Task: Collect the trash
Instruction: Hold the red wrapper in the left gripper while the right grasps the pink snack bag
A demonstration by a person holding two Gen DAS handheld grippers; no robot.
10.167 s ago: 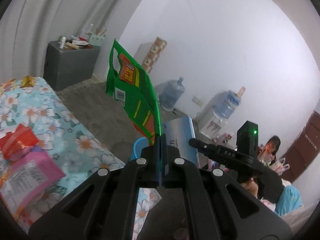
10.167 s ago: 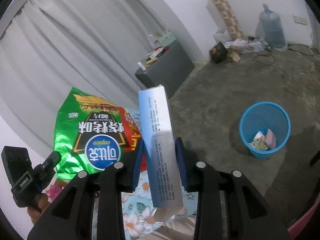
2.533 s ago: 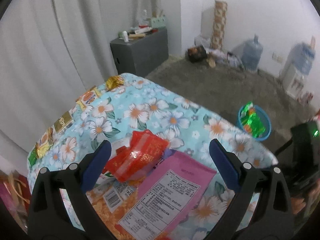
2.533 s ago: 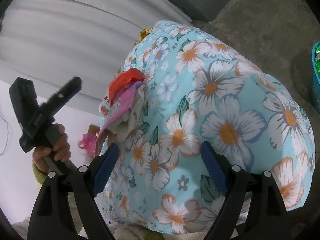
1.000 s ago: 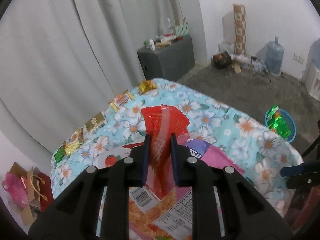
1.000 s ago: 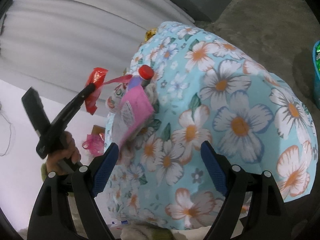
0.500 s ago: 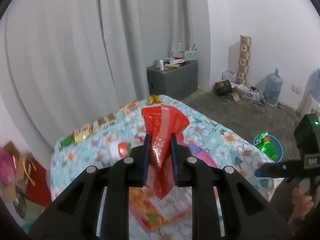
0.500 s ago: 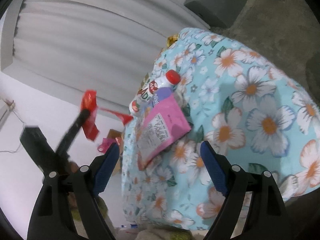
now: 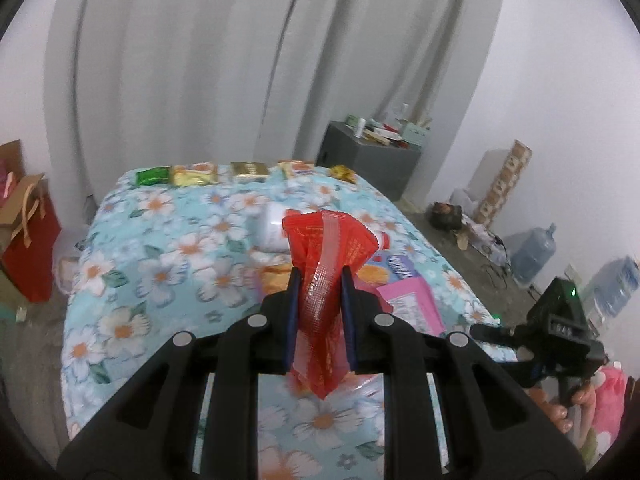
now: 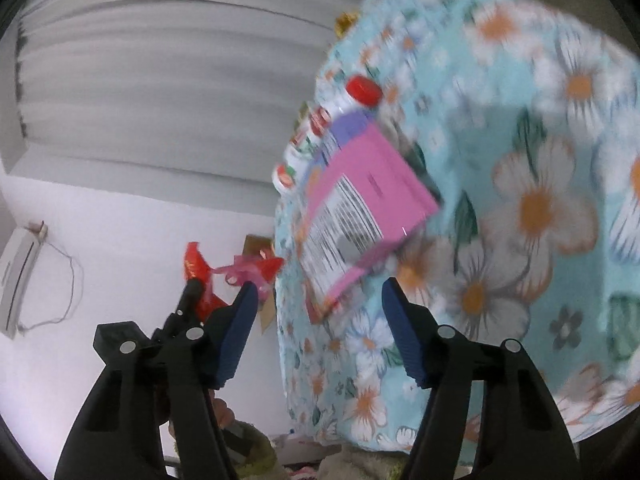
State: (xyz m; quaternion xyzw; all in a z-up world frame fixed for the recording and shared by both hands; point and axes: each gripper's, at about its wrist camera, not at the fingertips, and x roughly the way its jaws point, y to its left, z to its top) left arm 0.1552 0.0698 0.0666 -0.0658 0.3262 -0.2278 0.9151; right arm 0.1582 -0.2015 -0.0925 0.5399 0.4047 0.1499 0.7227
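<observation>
My left gripper (image 9: 319, 280) is shut on a crumpled red wrapper (image 9: 326, 256) and holds it above the flowered tablecloth (image 9: 160, 248). The wrapper also shows in the right wrist view (image 10: 200, 276), gripped by the left gripper at the lower left. My right gripper (image 10: 316, 312) is open and empty, just in front of a pink packet (image 10: 360, 204) that lies on the table. A white bottle with a red cap (image 10: 340, 112) lies behind the packet. The pink packet (image 9: 412, 304) and bottle (image 9: 274, 226) also show in the left wrist view.
Several small snack packs (image 9: 240, 172) line the table's far edge. A grey cabinet (image 9: 372, 160) stands behind by the curtain. Red paper bags (image 9: 28, 240) stand on the floor at the left. Water jugs (image 9: 532, 252) stand at the right wall.
My left gripper has lifted back with the red wrapper. My right gripper has moved closer to the pink packet, which now fills more of its view.
</observation>
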